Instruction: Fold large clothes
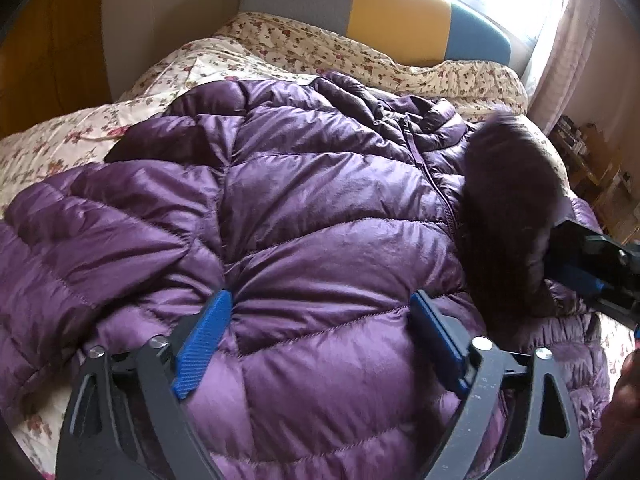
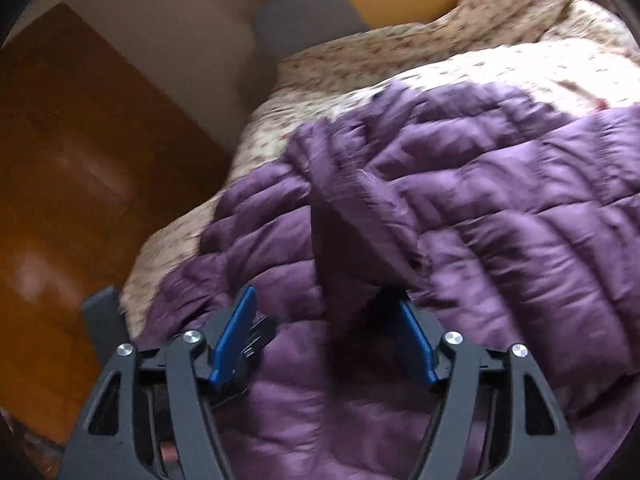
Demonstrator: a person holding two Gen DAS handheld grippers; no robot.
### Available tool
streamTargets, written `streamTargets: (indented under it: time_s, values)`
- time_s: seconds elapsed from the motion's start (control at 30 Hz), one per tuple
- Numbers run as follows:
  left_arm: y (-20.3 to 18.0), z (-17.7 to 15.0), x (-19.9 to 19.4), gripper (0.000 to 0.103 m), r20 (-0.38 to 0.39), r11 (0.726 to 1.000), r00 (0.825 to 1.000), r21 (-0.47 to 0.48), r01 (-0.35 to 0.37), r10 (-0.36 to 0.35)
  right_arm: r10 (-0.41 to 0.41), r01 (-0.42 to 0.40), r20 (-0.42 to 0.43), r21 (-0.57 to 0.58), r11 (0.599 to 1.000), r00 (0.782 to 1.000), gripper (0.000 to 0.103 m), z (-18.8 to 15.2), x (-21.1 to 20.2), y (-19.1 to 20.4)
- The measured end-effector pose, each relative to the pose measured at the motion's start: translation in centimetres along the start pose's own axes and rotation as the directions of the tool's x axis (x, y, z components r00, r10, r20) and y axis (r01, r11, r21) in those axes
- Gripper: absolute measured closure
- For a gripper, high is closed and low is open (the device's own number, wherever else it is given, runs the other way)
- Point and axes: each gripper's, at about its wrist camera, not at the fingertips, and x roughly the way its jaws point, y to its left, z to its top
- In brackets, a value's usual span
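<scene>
Purple quilted jacket [image 1: 320,208] lies rumpled on bed [image 1: 280,48].

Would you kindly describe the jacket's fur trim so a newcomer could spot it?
Start at the bed with floral bedding. A purple puffer jacket lies across it. Along the jacket's window-side edge runs the fur trim, dark and fuzzy where everything around is shiny and quilted.

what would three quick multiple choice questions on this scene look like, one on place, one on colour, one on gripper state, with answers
1. Where does the jacket lie?
A on a floral bedspread
B on a chair
C on the floor

2. What colour is the jacket?
A green
B purple
C white

3. How is the left gripper?
A shut on a sleeve
B out of view
C open

Answers:
1 A, floral cover shows around the jacket.
2 B, shiny purple quilting.
3 C, blue fingers stand wide apart over the fabric.
</scene>
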Motion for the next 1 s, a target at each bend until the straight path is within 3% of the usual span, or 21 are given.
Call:
streamTargets:
  time_s: [0.23, 0.4, 0.53, 0.7, 0.77, 0.83, 0.9, 1.0]
  values:
    - [0.8, -0.8, -2.4, 0.022, 0.029, 0.999, 0.998, -0.021, 0.049, -0.049, -0.001, -0.004, 0.074, 0.070, 0.998, 0.997, 0.029, -0.7, -2.5, -1.1]
    - [0.5, -0.7, -3.8, 0.022, 0.037, 0.986, 0.987, -0.056, 0.159, -0.157, -0.155, 0.144, 0.142, 0.080, 0.986, 0.978, 0.028, -0.7, -5.5, -2.5]
    - [-0.6, 0.7, -3.3, 0.026, 0.024, 0.969, 0.972, -0.075, 0.236, -0.235, -0.258, 0.235, 0.208, 0.127, 0.964, 0.943, 0.027, -0.2, -9.4, -4.9]
    - [-2.6, 2.1, -1.3, 0.041, -0.022, 0.968, 0.969, -0.058, 0.244, -0.246, -0.376, 0.325, 0.269, 0.215, 0.921, 0.887, 0.023, 0.2, -14.0, -8.9]
    - [-2.7, 2.2, -0.6, 0.064, -0.045, 0.964, 0.964, -0.063, 0.259, -0.262, -0.413, 0.353, 0.262, 0.246, 0.903, 0.872, 0.023, 0.3, -14.6, -10.5]
    - [-2.6, 2.0, -0.1, 0.070, -0.050, 0.964, 0.965, -0.071, 0.256, -0.259, -0.430, 0.366, 0.249, 0.265, 0.892, 0.868, 0.023, 0.3, -15.1, -11.8]
    - [-2.5, 1.8, -0.1, 0.088, -0.048, 0.963, 0.964, -0.075, 0.258, -0.262, -0.442, 0.380, 0.226, 0.271, 0.884, 0.868, 0.023, 0.6, -14.4, -12.7]
    - [-2.0, 1.7, -0.3, 0.095, -0.033, 0.962, 0.964, -0.082, 0.262, -0.265, -0.448, 0.394, 0.209, 0.256, 0.883, 0.869, 0.024, 0.9, -13.2, -12.9]
